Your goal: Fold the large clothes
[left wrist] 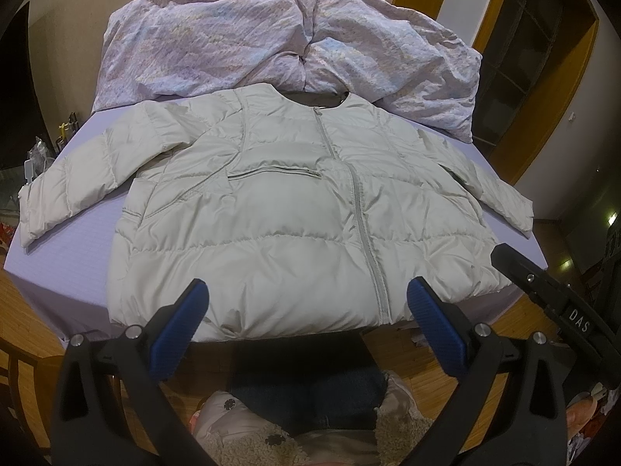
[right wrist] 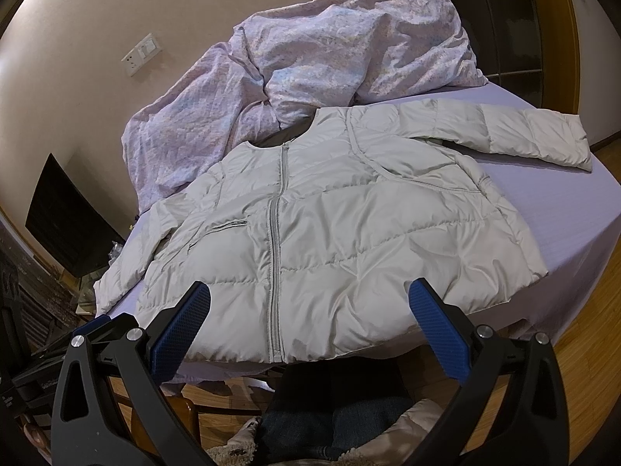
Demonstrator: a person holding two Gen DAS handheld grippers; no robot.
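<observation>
A pale grey puffer jacket (left wrist: pixel 279 209) lies flat and zipped on a lilac bed sheet (left wrist: pixel 77 256), collar away from me, both sleeves spread out to the sides. In the right wrist view the same jacket (right wrist: pixel 349 233) fills the middle. My left gripper (left wrist: pixel 306 295) hovers open over the jacket's hem, blue pads wide apart, holding nothing. My right gripper (right wrist: pixel 310 299) is also open above the hem near the zip's lower end. The right gripper's black body (left wrist: pixel 551 295) shows at the right of the left wrist view.
A crumpled lilac patterned duvet (left wrist: pixel 279 39) is heaped behind the jacket's collar. The bed sheet (right wrist: pixel 562 209) ends at the bed's front edge, with wooden floor (left wrist: pixel 23 310) below. A person's jeans and fleece-lined coat (left wrist: pixel 310 419) are under the grippers. A dark screen (right wrist: pixel 66 217) stands at the left.
</observation>
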